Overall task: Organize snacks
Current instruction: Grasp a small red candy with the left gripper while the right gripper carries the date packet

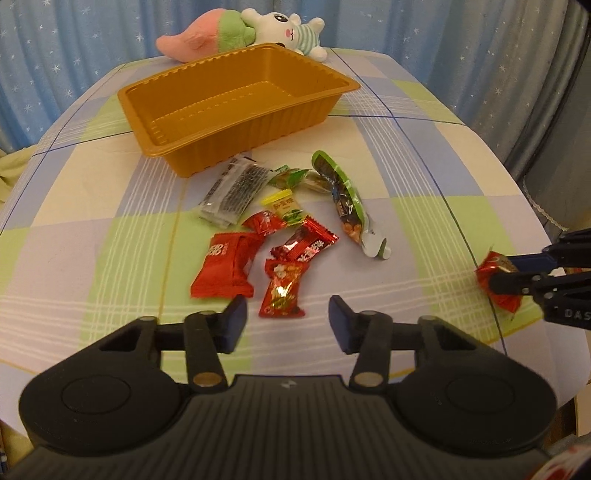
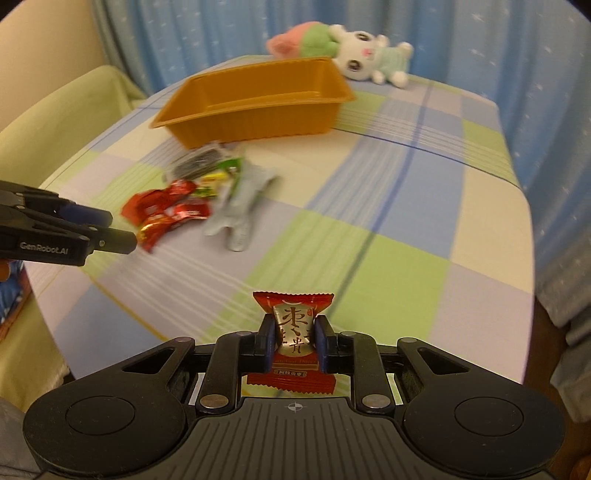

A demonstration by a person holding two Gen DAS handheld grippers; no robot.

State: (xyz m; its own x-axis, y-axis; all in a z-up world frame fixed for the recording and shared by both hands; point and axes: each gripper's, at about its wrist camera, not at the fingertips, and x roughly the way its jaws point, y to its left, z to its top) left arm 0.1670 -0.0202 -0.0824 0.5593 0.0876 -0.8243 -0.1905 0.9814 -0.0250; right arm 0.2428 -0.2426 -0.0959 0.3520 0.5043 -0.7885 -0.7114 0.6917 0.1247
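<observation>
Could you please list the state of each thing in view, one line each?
Right hand-held gripper: shut on a red candy.
Left hand-held gripper: open, empty, over the snack pile.
Orange tray: upright, empty.
Snack pile: loose on the table.
Plush toy: lying behind the tray.

One tray [image 1: 236, 92], two plush toys [image 1: 236, 35].

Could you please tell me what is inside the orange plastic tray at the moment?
The ribbed orange plastic tray shows only its bare floor and walls in the left wrist view; no snack lies inside. Its near wall covers a thin strip of the floor, so that strip cannot be checked.
</observation>
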